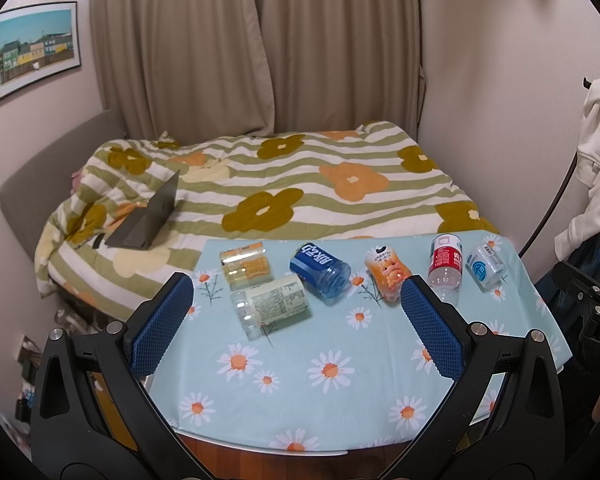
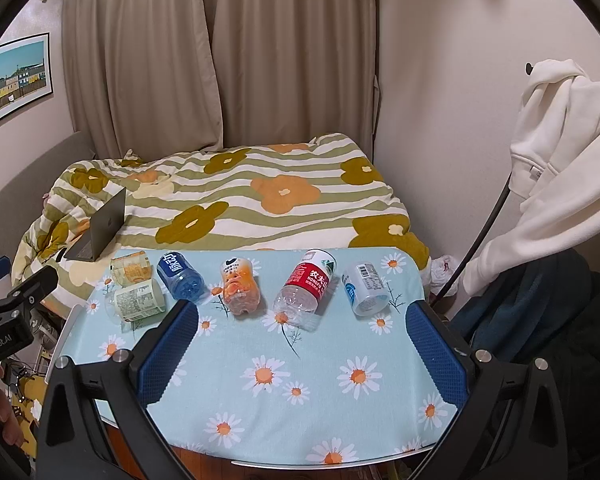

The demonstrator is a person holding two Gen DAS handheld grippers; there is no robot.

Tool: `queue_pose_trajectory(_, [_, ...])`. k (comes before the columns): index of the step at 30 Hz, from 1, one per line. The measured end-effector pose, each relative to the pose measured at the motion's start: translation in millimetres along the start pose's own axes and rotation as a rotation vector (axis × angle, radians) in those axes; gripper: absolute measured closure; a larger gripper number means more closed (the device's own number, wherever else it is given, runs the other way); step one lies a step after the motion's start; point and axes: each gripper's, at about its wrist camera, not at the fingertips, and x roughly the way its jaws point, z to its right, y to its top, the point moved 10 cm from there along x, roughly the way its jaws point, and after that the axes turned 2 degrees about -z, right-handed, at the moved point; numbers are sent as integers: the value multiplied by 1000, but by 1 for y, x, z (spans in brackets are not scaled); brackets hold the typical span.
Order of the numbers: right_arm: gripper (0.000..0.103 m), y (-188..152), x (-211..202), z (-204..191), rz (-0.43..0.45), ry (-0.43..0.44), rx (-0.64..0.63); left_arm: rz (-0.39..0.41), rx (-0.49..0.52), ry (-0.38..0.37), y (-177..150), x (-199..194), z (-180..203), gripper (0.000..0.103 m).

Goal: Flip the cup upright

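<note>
Six cups lie toppled along the desk's (image 1: 340, 412) far edge — both grippers' jaws wide, holding nothing, nearer.

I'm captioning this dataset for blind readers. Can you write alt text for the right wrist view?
Six cut-off bottle cups lie tipped over in a row on a daisy-print tablecloth, from a yellow-labelled cup to a pale blue one. The open right hand-held gripper hovers before them, holding nothing.
</note>
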Motion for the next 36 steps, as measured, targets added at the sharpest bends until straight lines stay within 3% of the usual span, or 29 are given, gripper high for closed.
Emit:
queue_pose_trajectory(12, [0, 0, -1, 0, 1, 3, 1, -5, 2, -19, -2, 2, 2, 0])
queue_pose_trajectory(20, [0, -7, 6, -7, -26, 0, -3, -81, 37, -29, -24, 24, -9, 0])
queue_pose_trajectory(27, [0, -20, 33, -17, -91, 7, 8, -130, 206, -56, -40, 63, -21, 0])
queue_pose_trajectory(36, [0, -44, 81, -28, -176, -3, 31, -198, 424, -154, -50, 134, -30, 0])
